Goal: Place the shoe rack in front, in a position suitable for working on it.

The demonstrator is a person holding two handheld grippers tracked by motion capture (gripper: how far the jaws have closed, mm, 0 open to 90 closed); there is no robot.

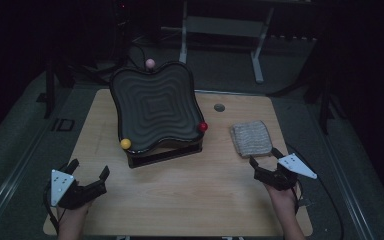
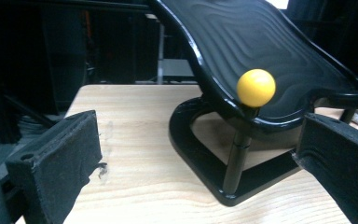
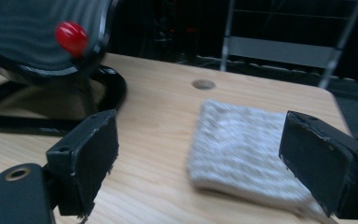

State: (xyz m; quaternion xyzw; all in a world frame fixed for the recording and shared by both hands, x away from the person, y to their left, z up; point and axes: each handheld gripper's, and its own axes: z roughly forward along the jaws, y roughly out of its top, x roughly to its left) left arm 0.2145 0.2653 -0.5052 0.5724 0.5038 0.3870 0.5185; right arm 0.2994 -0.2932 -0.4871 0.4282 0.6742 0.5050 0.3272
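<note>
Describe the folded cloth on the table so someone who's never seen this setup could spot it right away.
Start at the wooden table and find the black wavy tray on its stand near the middle. To the tray's right, just ahead of the open right gripper, lies the cloth. It is the one pale, knobbly-textured, soft thing there; the ball knobs on the tray are small, round and coloured.

Right gripper point(image 3: 200, 154) over the folded cloth point(image 3: 242, 149), jaws wide apart.
Cloth is pale, knitted-looking, slightly blurred, lying flat on the wooden table point(image 3: 158, 112) between the two black jaws; nothing gripped. Far jaw edge sits over the cloth's right end. Small round hole point(image 3: 203, 84) in the tabletop just beyond the cloth. Upper left: black ridged tray point(image 3: 32, 32) tilted on its stand, red ball point(image 3: 72, 37) at its corner.
</note>
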